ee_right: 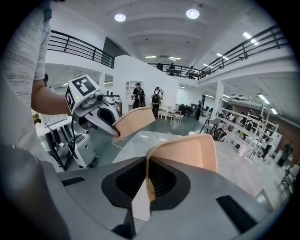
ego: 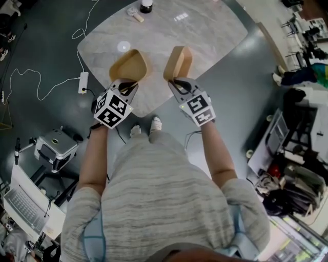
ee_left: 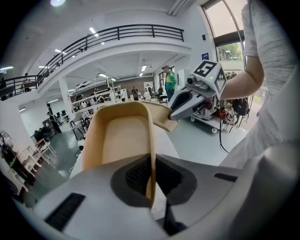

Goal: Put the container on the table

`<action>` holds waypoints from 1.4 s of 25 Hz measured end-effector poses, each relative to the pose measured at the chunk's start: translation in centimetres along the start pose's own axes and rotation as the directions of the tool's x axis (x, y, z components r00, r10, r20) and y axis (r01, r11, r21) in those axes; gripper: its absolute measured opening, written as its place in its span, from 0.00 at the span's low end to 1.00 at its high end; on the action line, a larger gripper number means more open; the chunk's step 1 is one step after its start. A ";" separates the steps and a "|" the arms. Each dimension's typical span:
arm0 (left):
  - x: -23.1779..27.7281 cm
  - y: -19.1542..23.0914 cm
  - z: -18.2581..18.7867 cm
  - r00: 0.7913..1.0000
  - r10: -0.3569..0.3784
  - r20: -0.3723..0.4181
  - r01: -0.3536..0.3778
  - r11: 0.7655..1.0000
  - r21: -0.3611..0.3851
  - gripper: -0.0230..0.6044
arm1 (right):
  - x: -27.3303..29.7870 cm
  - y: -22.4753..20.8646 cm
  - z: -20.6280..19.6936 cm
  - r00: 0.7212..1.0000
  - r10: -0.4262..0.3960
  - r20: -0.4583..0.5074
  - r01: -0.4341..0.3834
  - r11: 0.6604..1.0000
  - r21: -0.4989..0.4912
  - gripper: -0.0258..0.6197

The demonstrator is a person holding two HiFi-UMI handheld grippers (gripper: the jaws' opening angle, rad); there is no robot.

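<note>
head view, looking steeply down: the left gripper [ego: 127, 86] and the right gripper [ego: 178, 82] stood side by side at frame centre, each with its fingers clenched on the wall of a tan container. the left container [ego: 129, 65] was held with its open hollow facing the camera; the right container [ego: 177, 61] was turned nearly edge-on. both were held over the near edge of the pale marble bench [ego: 205, 30], near each other but apart. each gripper view showed one thin side wall pinched between that gripper's fingers, one finger on either side of it, with the other gripper and its container in the background. at the far edge of the bench, upper centre of the frame, stood a dark jar [ego: 146, 5] and just beside it a small handled object [ego: 136, 14]. a white power strip [ego: 83, 82] lay on the floor left of the bench.
</note>
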State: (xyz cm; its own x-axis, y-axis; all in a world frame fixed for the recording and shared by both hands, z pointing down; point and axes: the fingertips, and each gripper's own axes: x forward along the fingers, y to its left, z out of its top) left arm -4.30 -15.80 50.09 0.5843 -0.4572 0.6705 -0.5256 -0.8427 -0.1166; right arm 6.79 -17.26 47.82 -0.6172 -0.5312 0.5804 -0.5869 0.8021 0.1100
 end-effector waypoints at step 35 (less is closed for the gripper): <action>9.0 0.5 -7.3 0.976 -0.104 -0.194 0.092 0.993 -0.072 0.04 | 10.8 -1.3 -13.9 0.921 0.142 -0.364 -0.190 0.977 -0.101 0.08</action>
State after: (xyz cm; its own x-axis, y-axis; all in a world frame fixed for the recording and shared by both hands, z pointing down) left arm -3.78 -18.26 61.45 0.5050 -0.3033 0.8081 -0.5131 -0.8583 -0.0015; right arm 8.21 -20.27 65.18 -0.4611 -0.2759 0.8433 -0.4030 0.9119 0.0780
